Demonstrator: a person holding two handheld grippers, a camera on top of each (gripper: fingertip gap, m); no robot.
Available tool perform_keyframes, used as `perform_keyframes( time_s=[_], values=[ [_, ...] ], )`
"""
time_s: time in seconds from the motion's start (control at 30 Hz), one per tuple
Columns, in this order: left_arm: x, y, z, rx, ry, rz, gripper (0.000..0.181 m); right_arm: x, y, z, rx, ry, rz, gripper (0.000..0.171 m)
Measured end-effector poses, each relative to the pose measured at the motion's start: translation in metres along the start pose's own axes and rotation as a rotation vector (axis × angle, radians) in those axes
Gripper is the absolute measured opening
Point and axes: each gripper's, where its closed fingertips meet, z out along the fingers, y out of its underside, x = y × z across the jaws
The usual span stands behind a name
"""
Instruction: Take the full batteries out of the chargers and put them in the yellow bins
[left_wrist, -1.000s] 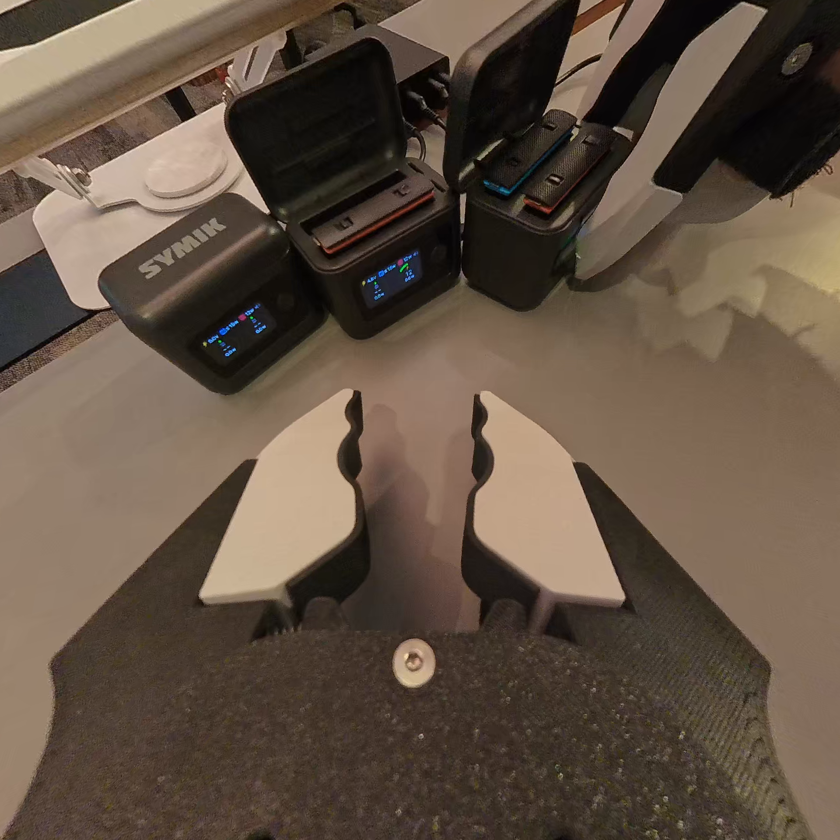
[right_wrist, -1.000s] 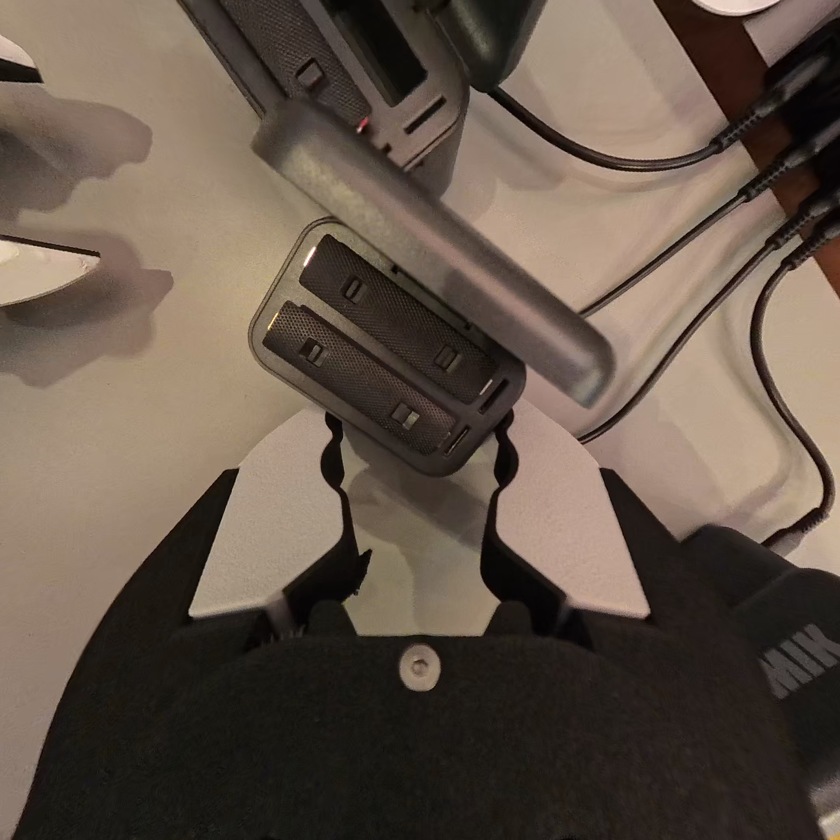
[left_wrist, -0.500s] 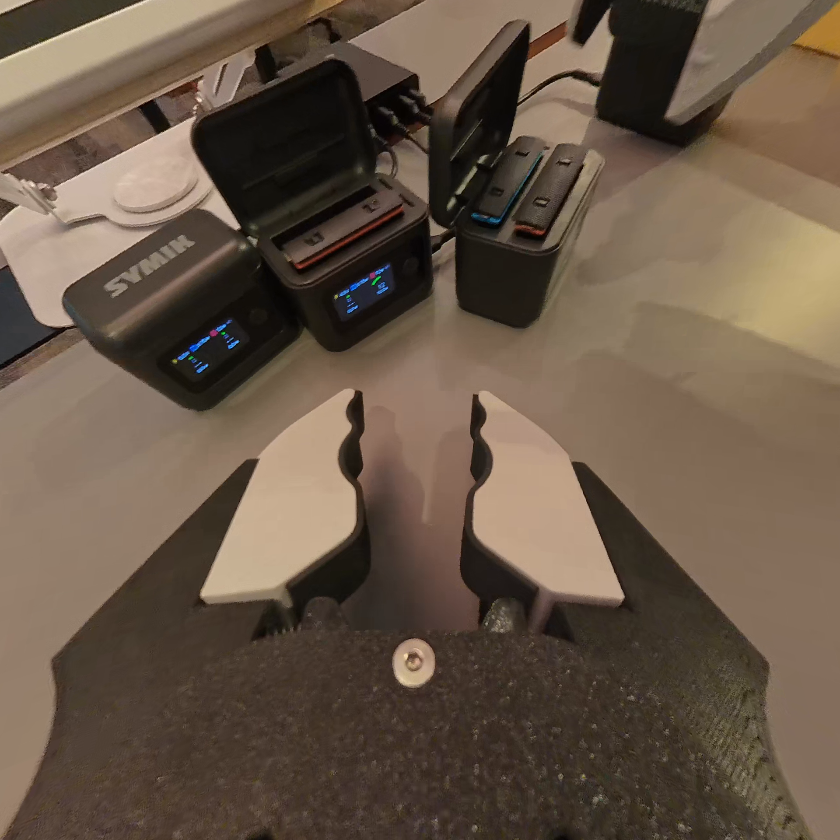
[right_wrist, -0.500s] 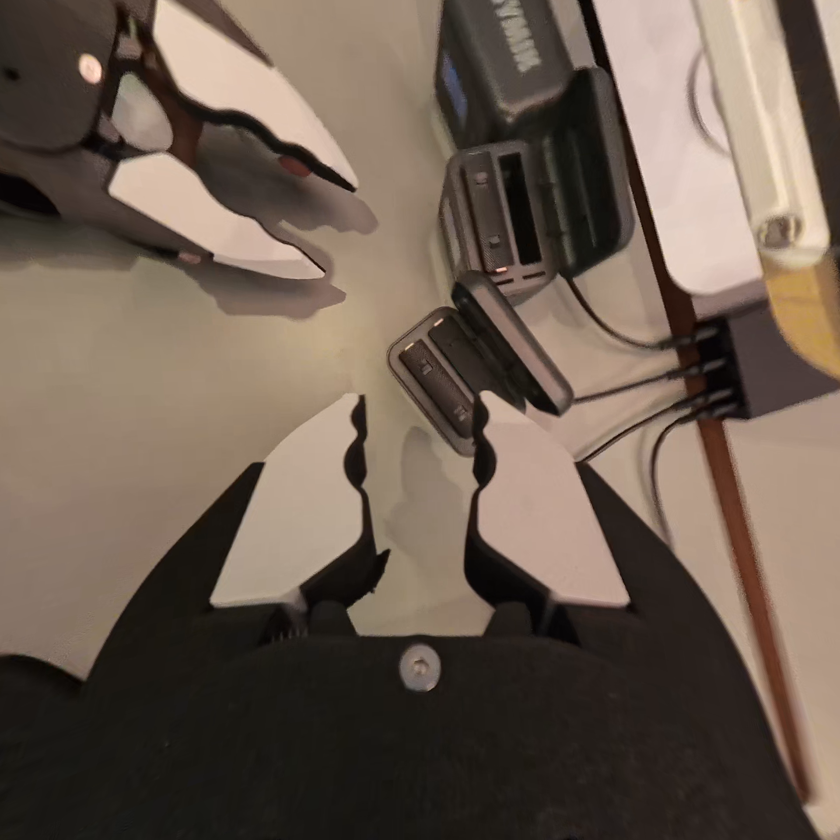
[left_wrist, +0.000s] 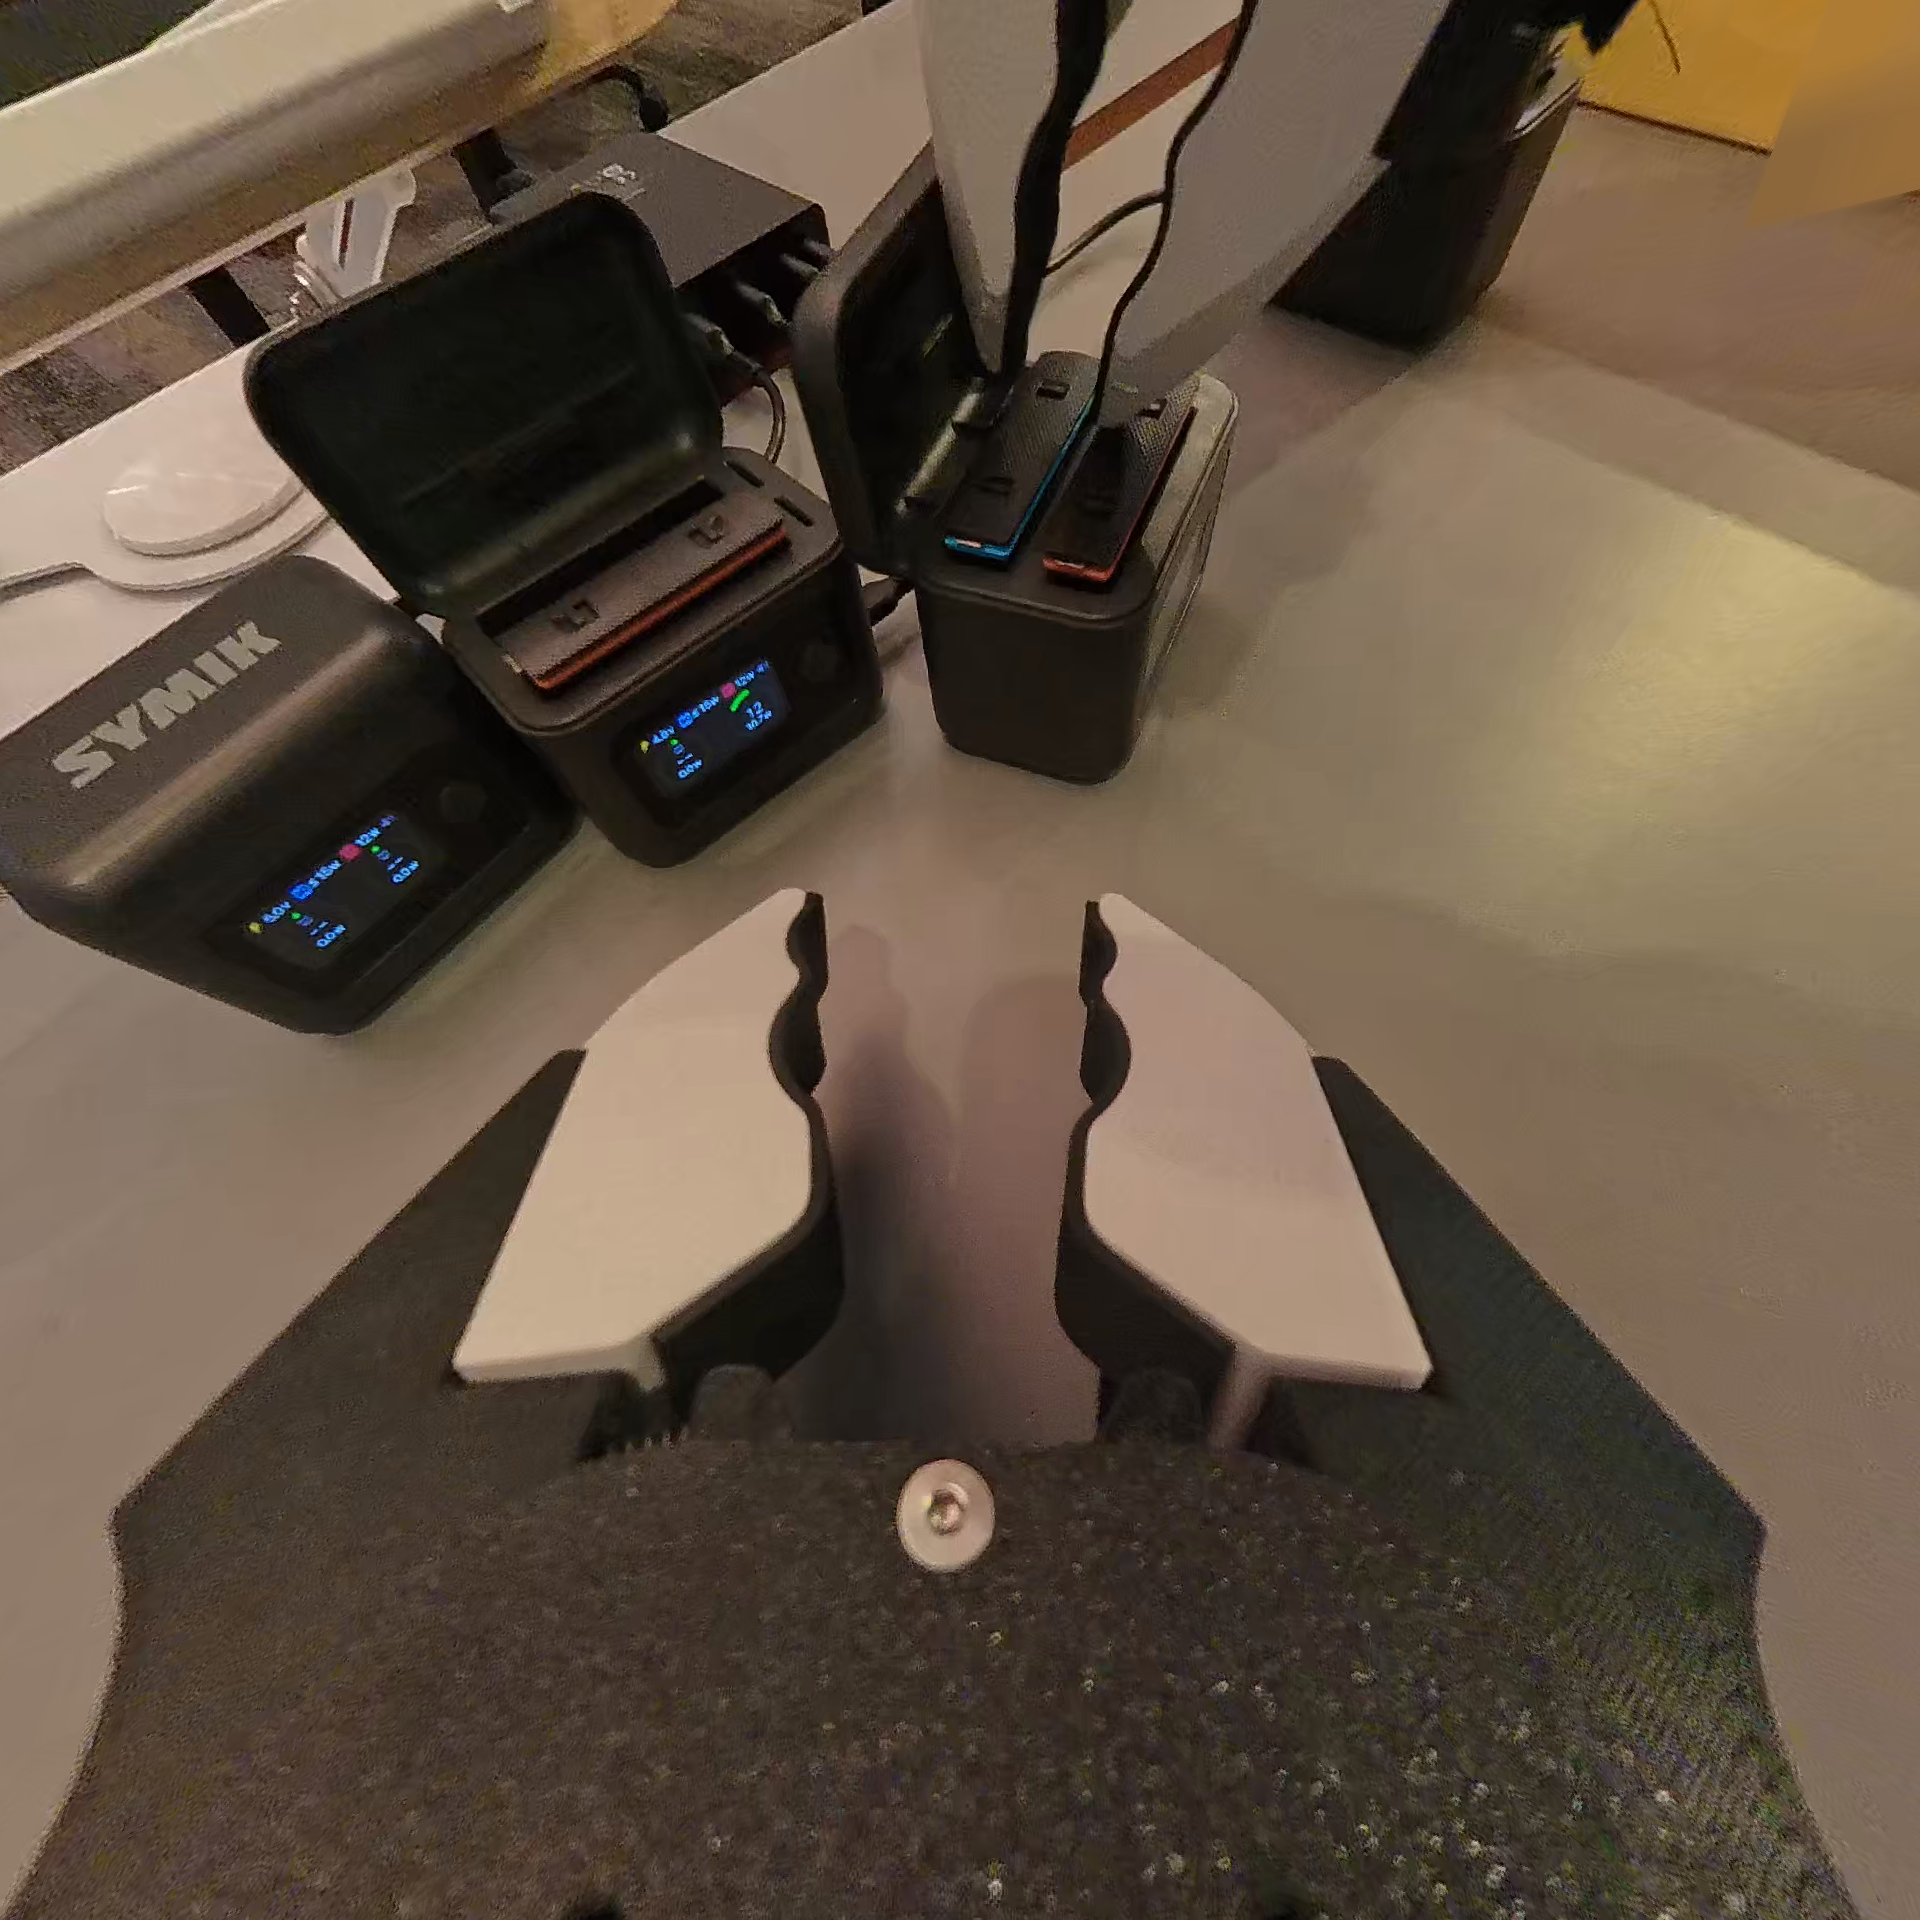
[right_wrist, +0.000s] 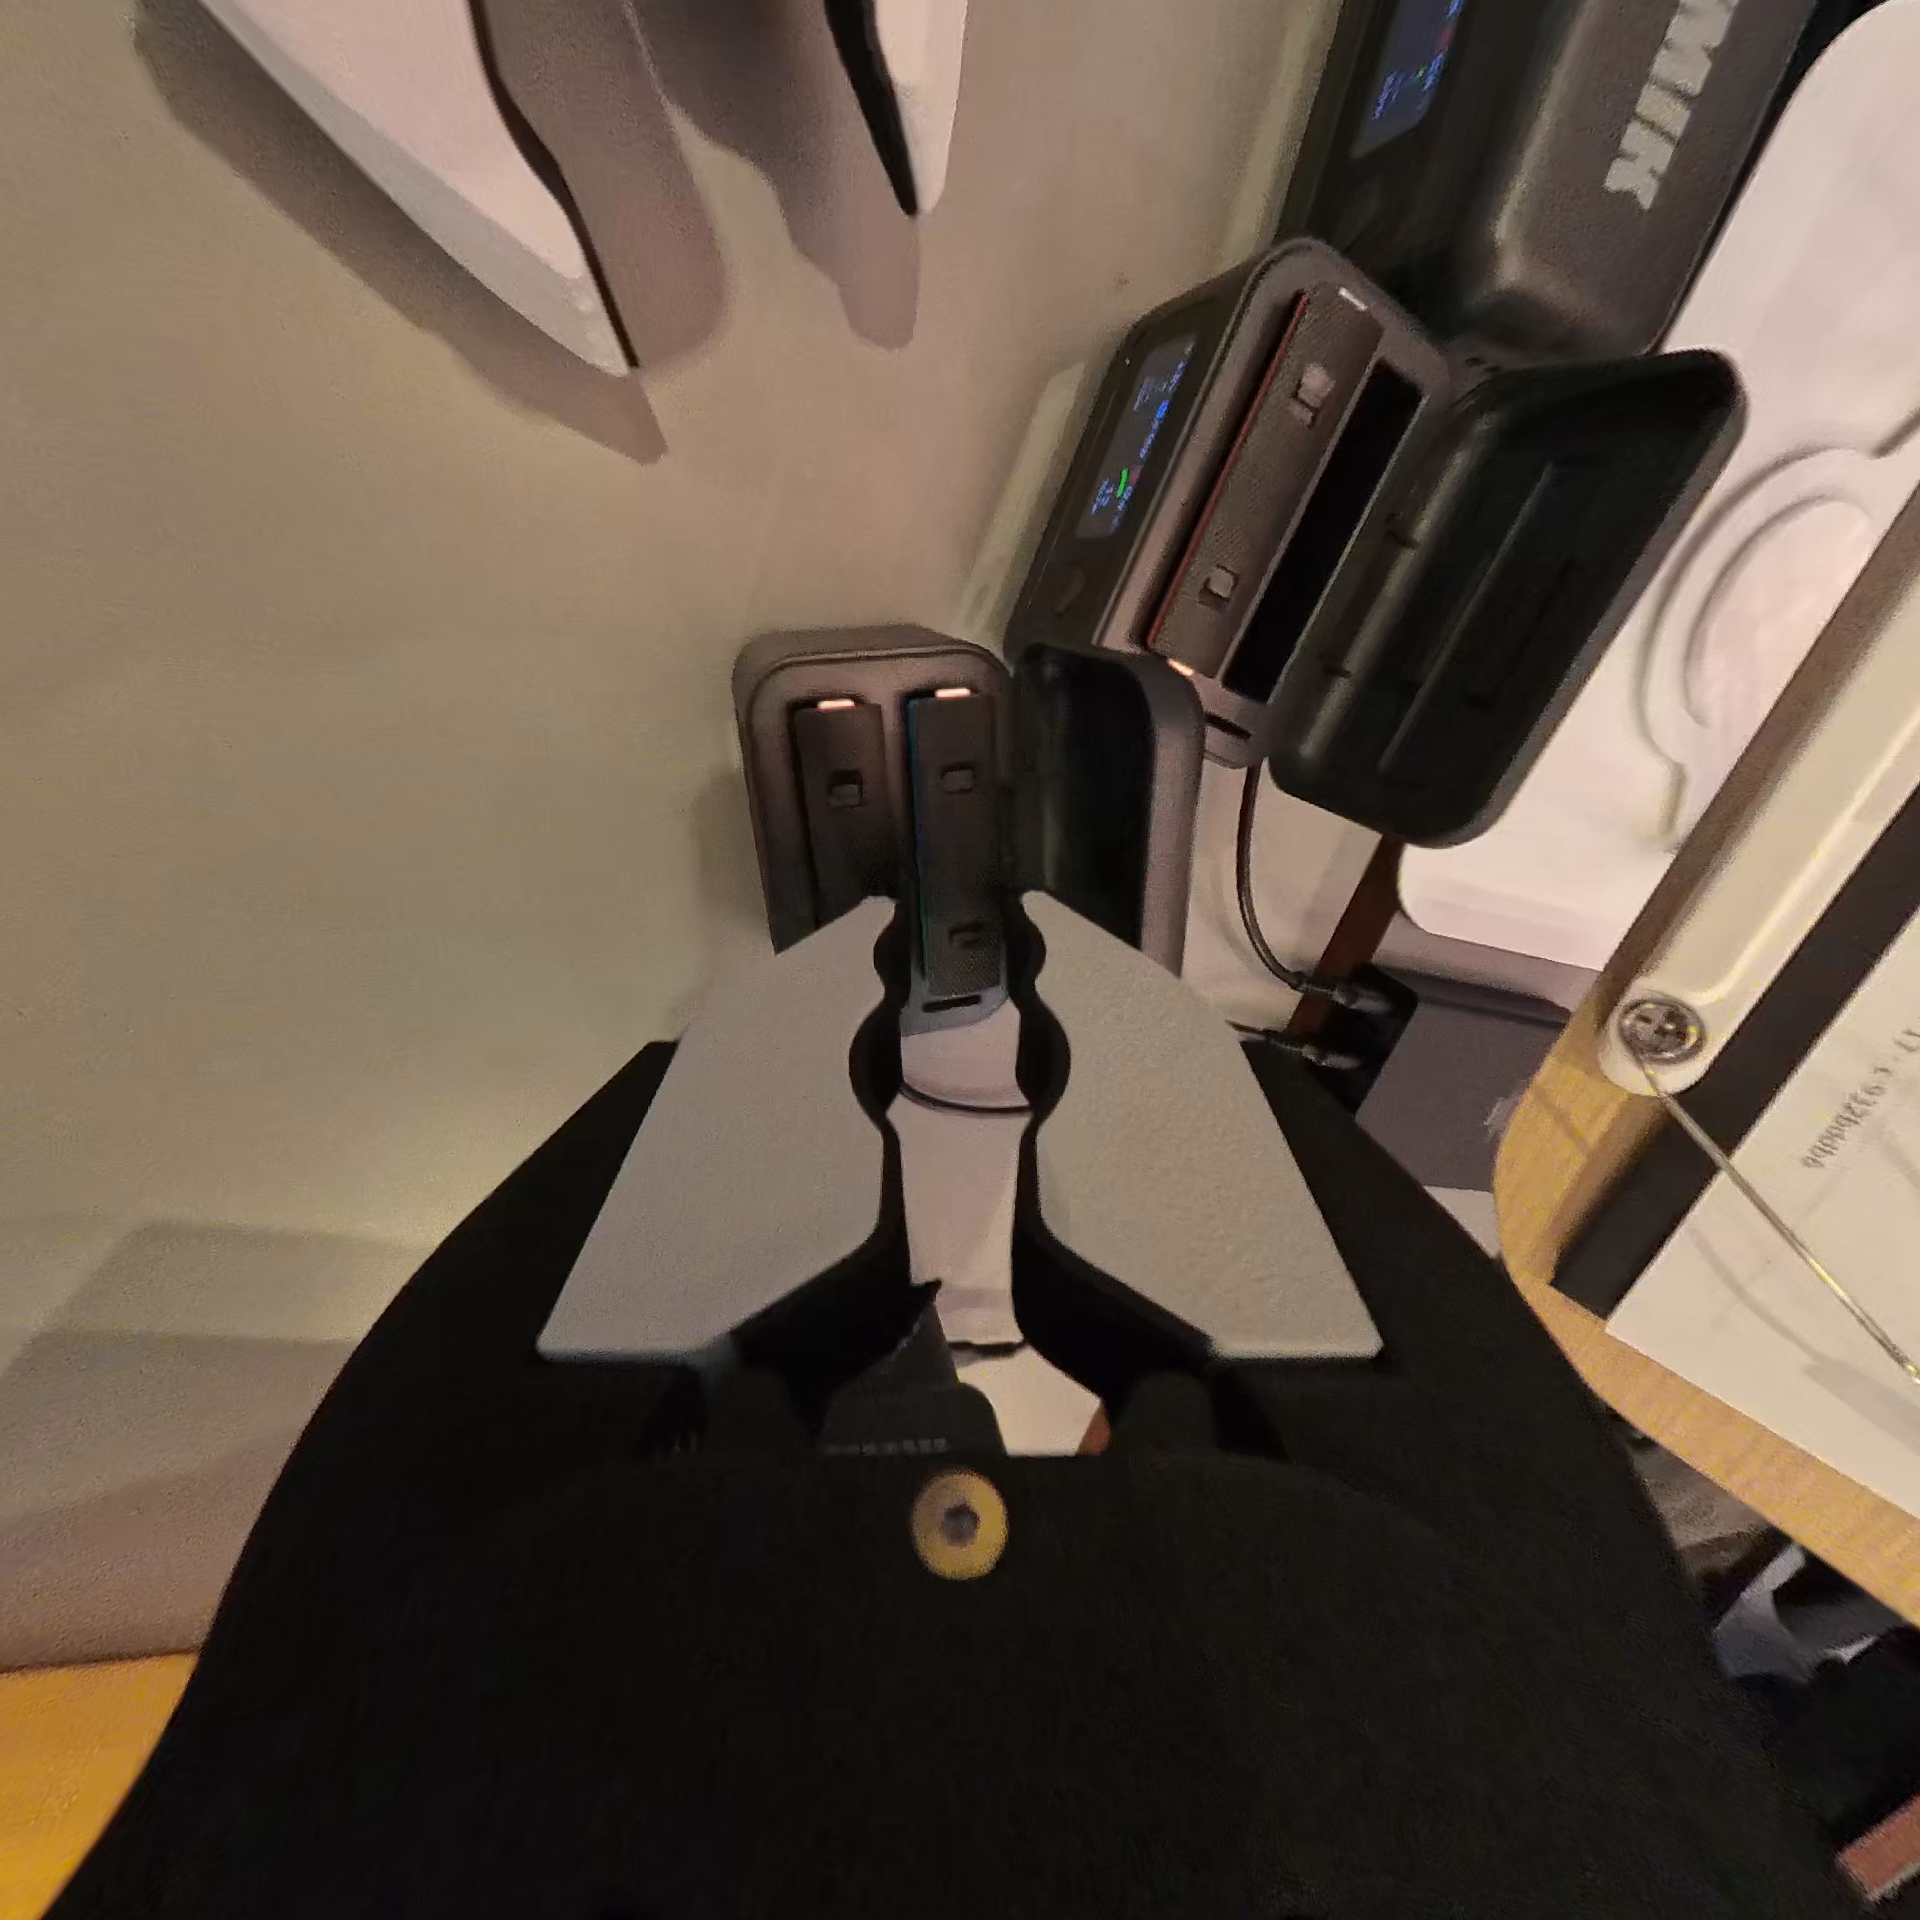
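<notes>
Your right gripper (right_wrist: 961, 925) straddles blue-edged battery (right_wrist: 951, 831), frame centre, seated in open charger (right_wrist: 769, 748); contact unclear, cannot tell if clamped. Left gripper (left_wrist: 951, 925) open, empty above tabletop (left_wrist: 1507, 831), clear of work.

We see a grey tabletop (left_wrist: 1507, 831) that carries everything. At its far edge sits a black power hub (left_wrist: 665, 197), and black cables (right_wrist: 1262, 935) run from it across the tabletop. Left of the hub, a white flat stand (left_wrist: 197, 499) with a round pad lies on the tabletop. Beyond the tabletop's far edge, a pale bar (left_wrist: 208, 156) crosses the view. Beside the tabletop we find a wooden board (right_wrist: 1621, 1340) carrying a white sheet (right_wrist: 1818, 1195).
</notes>
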Motion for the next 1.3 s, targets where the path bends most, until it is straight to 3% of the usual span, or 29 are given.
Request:
perform_keyframes(
  time_s=[0.13, 0.33, 0.47, 0.73, 1.03, 1.3],
  values=[
    [0.003, 0.0, -0.001, 0.001, 0.013, 0.012, 0.047, 0.001, 0.008, 0.0, -0.046, -0.07, 0.023, 0.02],
    [0.004, 0.001, 0.002, -0.008, 0.027, 0.012, 0.049, -0.015, 0.023, -0.002, -0.056, -0.183, 0.094, 0.054],
    [0.005, 0.0, 0.002, -0.007, 0.025, 0.02, 0.049, -0.02, 0.029, 0.011, -0.086, -0.157, 0.07, 0.068],
    [0.005, 0.0, 0.001, -0.003, 0.022, 0.018, 0.049, -0.013, 0.019, 0.015, -0.02, -0.051, 0.11, 0.051],
    [0.014, -0.001, 0.007, -0.026, 0.057, 0.027, 0.06, -0.024, -0.018, 0.016, 0.151, -0.012, 0.242, 0.06],
    [0.02, -0.007, 0.032, -0.084, 0.0, -0.045, 0.065, -0.019, -0.024, 0.019, 0.174, 0.018, 0.301, 0.061]
  ],
)
